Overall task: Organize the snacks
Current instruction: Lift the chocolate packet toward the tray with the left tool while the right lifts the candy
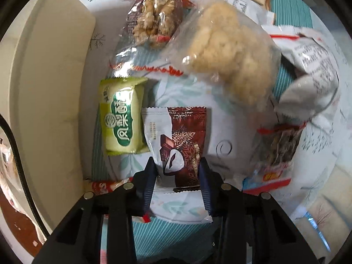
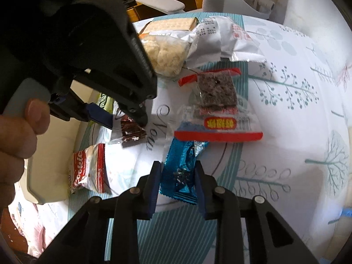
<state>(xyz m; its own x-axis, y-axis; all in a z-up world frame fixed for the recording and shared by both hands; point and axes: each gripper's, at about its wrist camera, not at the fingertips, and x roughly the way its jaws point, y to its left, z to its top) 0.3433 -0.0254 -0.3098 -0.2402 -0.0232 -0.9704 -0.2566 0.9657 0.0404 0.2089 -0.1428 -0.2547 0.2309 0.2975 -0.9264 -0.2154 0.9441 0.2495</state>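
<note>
Snack packets lie on a patterned cloth. My left gripper (image 1: 178,165) has its jaws on both sides of a dark red and white chocolate packet (image 1: 180,140) and closes on it; the right wrist view shows it (image 2: 129,129) with the left gripper (image 2: 123,118) over it. My right gripper (image 2: 177,171) has its jaws against a shiny blue packet (image 2: 180,169) and grips it on the cloth. A green pineapple-cake packet (image 1: 122,114) lies just left of the chocolate packet.
A cream tray (image 1: 44,88) stands at the left. A walnut packet (image 1: 154,19), a puffed rice cake bag (image 1: 228,50), a white bag (image 1: 312,70), a dark seed bar (image 2: 216,92) and a Cookie packet (image 2: 88,171) lie around. Chairs stand beyond the table.
</note>
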